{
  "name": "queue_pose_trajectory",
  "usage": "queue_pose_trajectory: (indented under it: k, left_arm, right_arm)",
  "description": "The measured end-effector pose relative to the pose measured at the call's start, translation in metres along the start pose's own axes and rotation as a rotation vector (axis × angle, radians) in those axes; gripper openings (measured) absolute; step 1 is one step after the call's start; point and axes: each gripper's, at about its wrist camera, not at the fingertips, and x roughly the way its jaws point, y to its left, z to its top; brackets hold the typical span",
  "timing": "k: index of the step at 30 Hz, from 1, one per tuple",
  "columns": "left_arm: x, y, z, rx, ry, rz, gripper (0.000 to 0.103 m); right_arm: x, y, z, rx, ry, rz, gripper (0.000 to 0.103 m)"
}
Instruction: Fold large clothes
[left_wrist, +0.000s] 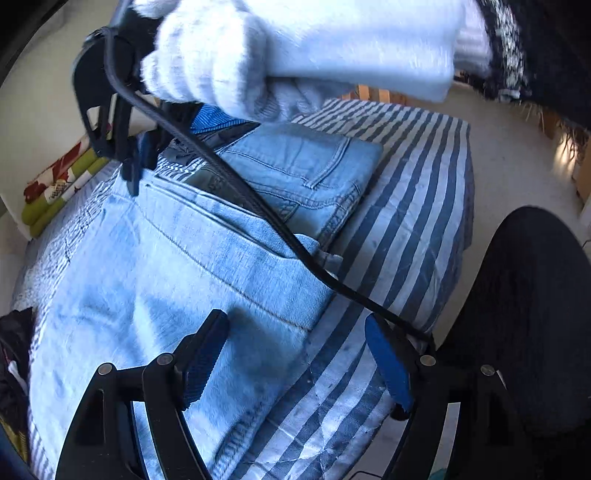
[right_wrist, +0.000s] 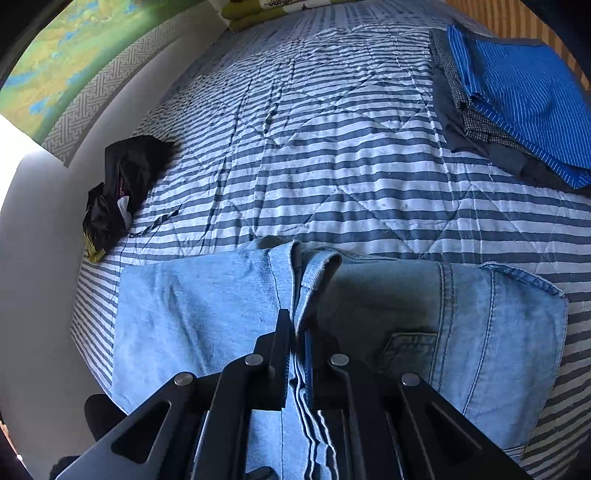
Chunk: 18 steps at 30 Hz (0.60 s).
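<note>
The light blue jeans lie partly folded on the striped quilt, at its near edge. The right gripper is clamped on a bunched fold of the denim. The left gripper has its fingers apart, above the jeans. Folded clothes are stacked far right.

A blurred gloved hand hides the folded pile.

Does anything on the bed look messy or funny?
Yes. A crumpled black bag lies at the quilt's far left edge, scrunched up while the folded clothes sit stacked neatly. Also, a black cable drapes across the jeans being folded.
</note>
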Motion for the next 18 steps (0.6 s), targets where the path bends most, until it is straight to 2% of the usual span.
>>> queue_pose_trajectory:
  k: [3,7,9,13,18]
  left_arm:
    - [-0.009,0.012,0.003,-0.044,0.002,-0.016,0.079]
    - [-0.029,0.019,0.005,-0.056,-0.034,-0.023,0.08]
    - [-0.039,0.022,-0.001,-0.058,-0.033,-0.019,0.08]
    - [-0.051,0.034,-0.021,-0.093,-0.002,-0.019,0.08]
    - [-0.089,0.068,-0.061,-0.209,0.039,0.051,0.08]
  right_arm:
    - [-0.017,0.001,0.002,-0.018,-0.053,-0.029,0.005]
    - [-0.042,-0.009,0.008,-0.014,-0.101,-0.076,0.005]
    - [-0.035,-0.029,0.012,0.04,-0.079,-0.123,0.005]
    - [0.001,-0.077,0.009,0.151,0.024,-0.101,0.005]
    - [0.019,-0.078,0.007,0.136,0.035,-0.195,0.005]
